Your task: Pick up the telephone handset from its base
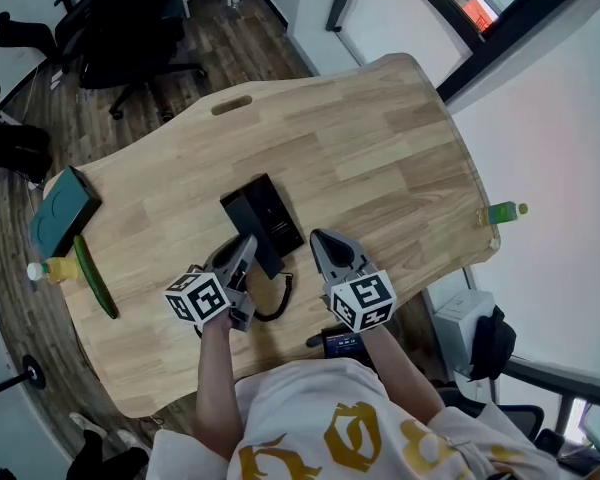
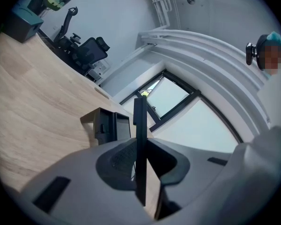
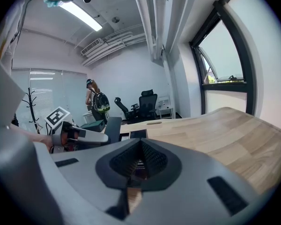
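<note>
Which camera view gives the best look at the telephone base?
The head view: nearly the whole telephone base lies on the table, seen from above. The left gripper view shows one end beyond the jaws; the right gripper view only a small part.

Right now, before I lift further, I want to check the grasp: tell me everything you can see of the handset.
The handset is a slim black bar, plastic by its look. The left gripper view shows it edge-on and upright, clamped between the jaws of the left gripper, with its far end rising past them. The base sits close behind it on the table. In the head view a black cord curls away from its near end. I cannot tell whether it is clear of the base.
</note>
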### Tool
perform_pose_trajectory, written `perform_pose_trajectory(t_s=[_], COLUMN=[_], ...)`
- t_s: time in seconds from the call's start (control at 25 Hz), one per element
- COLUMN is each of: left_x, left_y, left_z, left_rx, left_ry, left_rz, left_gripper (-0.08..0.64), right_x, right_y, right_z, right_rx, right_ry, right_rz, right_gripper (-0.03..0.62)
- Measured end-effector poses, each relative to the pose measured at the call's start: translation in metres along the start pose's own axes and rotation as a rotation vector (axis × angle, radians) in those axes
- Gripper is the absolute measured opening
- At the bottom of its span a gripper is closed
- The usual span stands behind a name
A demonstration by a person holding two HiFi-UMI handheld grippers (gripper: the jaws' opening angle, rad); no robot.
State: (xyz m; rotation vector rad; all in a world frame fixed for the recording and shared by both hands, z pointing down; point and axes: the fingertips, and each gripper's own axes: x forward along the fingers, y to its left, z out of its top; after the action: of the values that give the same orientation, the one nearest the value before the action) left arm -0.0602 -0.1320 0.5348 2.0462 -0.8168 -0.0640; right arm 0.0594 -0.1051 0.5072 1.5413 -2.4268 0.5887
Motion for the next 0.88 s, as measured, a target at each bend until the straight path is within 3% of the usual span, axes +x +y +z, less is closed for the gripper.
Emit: perform_pose_trajectory(t_s=[0.88], left_x=[-0.029], left_y=[-0.051], left_z=[0.002], left_rx=[0.019], left_ry=[-0.019], left_rz=[-0.129], left_gripper=[0.072], right_x=[-0.029], right_y=[0.020], right_z=[0.024], right_rx=[0.002], right_ry=[-0.101], right_rz=[-0.013], right_gripper=[0.005])
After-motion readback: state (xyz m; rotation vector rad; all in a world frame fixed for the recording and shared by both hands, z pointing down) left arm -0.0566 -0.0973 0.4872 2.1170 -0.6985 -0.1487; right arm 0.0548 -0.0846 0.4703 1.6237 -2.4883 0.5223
